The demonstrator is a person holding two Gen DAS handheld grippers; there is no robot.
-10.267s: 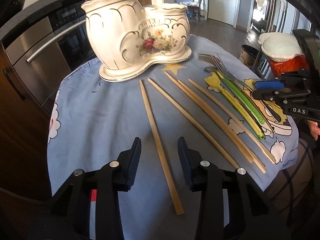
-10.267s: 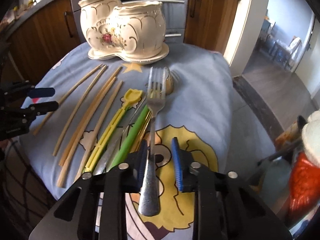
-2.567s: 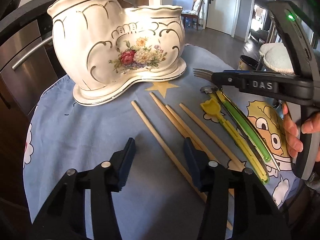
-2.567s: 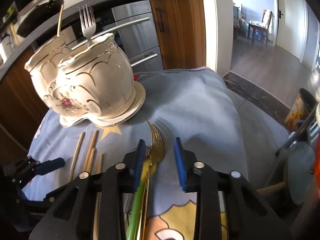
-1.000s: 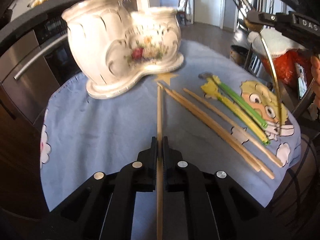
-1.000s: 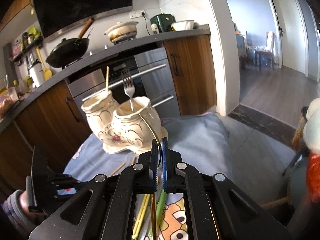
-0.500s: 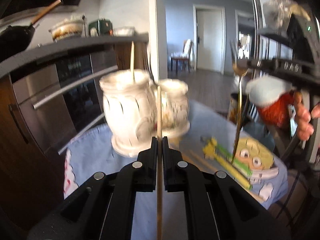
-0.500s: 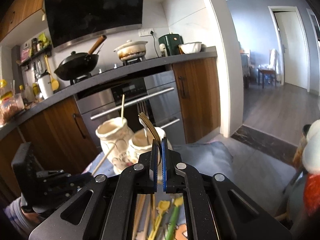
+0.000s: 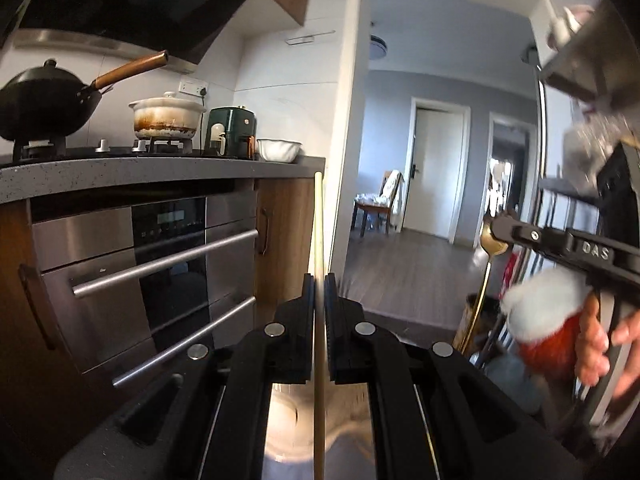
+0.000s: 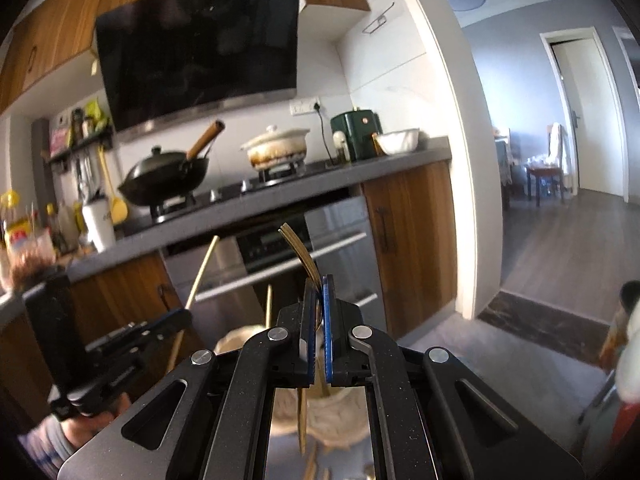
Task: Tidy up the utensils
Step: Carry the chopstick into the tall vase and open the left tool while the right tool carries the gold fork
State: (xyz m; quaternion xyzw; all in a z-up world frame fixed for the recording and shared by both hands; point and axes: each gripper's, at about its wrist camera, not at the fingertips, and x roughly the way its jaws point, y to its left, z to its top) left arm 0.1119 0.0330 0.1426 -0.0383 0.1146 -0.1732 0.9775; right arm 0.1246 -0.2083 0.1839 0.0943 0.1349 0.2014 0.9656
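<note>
Raised upright against the kitchen, a pale wooden chopstick stands clamped between the closed fingers of the left hand-held gripper — its tip level with the grey worktop. The right hand-held gripper is clamped on a gold fork, slim and curved, tines fanning up and left above the fingers. Below both, the white ceramic holder is blurred and mostly hidden by the gripper bodies — a second chopstick rises from it.
</note>
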